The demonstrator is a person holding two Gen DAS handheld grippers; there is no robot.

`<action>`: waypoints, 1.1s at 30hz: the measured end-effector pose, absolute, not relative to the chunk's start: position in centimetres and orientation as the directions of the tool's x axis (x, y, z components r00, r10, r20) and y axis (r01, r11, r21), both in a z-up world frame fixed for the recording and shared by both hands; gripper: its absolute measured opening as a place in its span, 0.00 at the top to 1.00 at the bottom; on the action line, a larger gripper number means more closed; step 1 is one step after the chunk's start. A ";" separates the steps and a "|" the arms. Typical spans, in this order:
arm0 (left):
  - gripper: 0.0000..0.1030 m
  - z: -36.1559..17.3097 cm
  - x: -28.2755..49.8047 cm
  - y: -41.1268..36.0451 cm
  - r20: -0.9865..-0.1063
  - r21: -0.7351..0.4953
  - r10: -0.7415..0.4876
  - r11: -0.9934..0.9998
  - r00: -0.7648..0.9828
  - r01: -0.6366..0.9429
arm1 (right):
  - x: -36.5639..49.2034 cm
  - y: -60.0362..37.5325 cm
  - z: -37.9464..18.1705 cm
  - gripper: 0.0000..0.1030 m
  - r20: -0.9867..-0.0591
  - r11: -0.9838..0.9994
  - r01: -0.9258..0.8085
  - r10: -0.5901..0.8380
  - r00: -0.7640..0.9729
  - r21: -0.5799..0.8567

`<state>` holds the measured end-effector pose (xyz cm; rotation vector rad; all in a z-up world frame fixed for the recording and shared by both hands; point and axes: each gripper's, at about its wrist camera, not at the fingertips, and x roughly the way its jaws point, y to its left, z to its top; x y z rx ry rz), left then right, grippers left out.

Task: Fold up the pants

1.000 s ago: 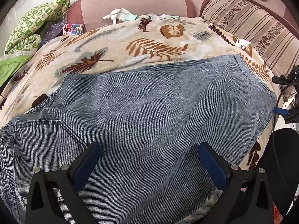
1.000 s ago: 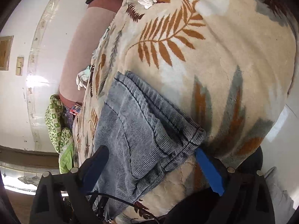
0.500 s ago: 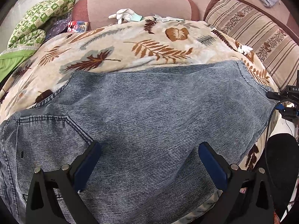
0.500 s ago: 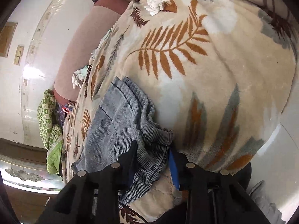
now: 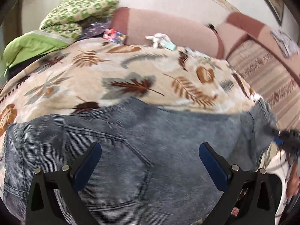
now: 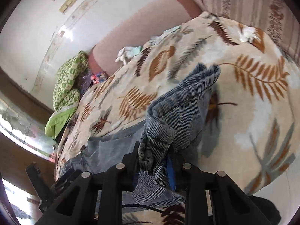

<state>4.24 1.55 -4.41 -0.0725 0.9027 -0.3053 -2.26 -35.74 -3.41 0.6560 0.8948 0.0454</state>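
Blue-grey denim pants [image 5: 142, 140] lie spread on a leaf-patterned blanket [image 5: 120, 78] over a couch. In the left wrist view my left gripper [image 5: 150, 161] is open, its blue pads wide apart just above the back-pocket area, holding nothing. In the right wrist view my right gripper [image 6: 154, 159] is shut on the bunched leg end of the pants [image 6: 180, 105] and holds it lifted above the blanket. The right gripper also shows blurred at the right edge of the left wrist view [image 5: 285, 138].
A pink couch back [image 5: 168, 28] runs behind. A green patterned cloth [image 5: 75, 15] and bright green fabric [image 5: 30, 46] lie at the far left. White gloves [image 5: 159, 38] and a small colourful pack [image 5: 114, 35] sit at the blanket's far edge. A striped cushion [image 5: 266, 75] is on the right.
My right gripper has lifted the gripped leg end off the blanket and swung it up. My left gripper has shifted toward the waist, still open.
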 end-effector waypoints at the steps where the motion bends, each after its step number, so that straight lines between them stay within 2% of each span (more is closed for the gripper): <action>1: 0.00 -4.3 4.5 2.3 -0.760 -0.203 -0.289 0.956 0.582 0.210 | -1.7 -34.0 -3.5 0.75 -0.711 0.815 0.192 0.331 0.620 0.547; 6: 0.00 -3.8 5.2 5.6 -0.752 -0.228 -0.251 0.967 0.609 0.116 | 0.7 -26.3 -5.5 0.74 -0.739 0.829 0.059 0.460 0.491 0.556; 10: 0.00 -3.4 5.3 6.9 -0.735 -0.204 -0.201 0.976 0.647 0.071 | 1.4 -21.6 -8.6 0.67 -0.756 0.807 0.021 0.543 0.364 0.590; 12: 0.00 -3.6 5.5 7.2 -0.737 -0.199 -0.190 0.978 0.648 0.061 | 1.0 -20.2 -8.4 0.43 -0.739 0.812 -0.040 0.550 0.390 0.583; 13: 0.00 -3.7 5.5 7.0 -0.740 -0.197 -0.192 0.978 0.644 0.065 | 0.8 -19.8 -8.0 0.24 -0.719 0.797 -0.080 0.579 0.384 0.599; 14: 0.00 -3.9 5.5 6.9 -0.743 -0.193 -0.195 0.978 0.640 0.075 | 0.6 -19.5 -7.6 0.19 -0.700 0.777 -0.117 0.613 0.367 0.619; 18: 0.00 -4.3 4.7 4.7 -0.739 -0.138 -0.197 0.980 0.644 0.142 | -0.2 -21.3 -6.2 0.19 -0.658 0.754 -0.184 0.645 0.390 0.630; 25: 0.00 -5.9 2.9 -1.2 -0.740 -0.163 -0.362 0.914 0.567 0.371 | 0.1 -31.5 -8.2 0.19 -0.596 0.697 0.072 0.549 0.587 0.713; 29: 0.00 -6.8 2.0 -3.7 -0.727 -0.141 -0.408 0.876 0.552 0.462 | 0.6 -34.8 -11.1 0.19 -0.515 0.571 0.113 0.615 0.598 0.813; 33: 0.01 -8.4 2.2 -5.1 -0.741 -0.242 -0.504 0.817 0.444 0.523 | 1.3 -36.1 -13.0 0.19 -0.504 0.515 0.153 0.660 0.557 0.844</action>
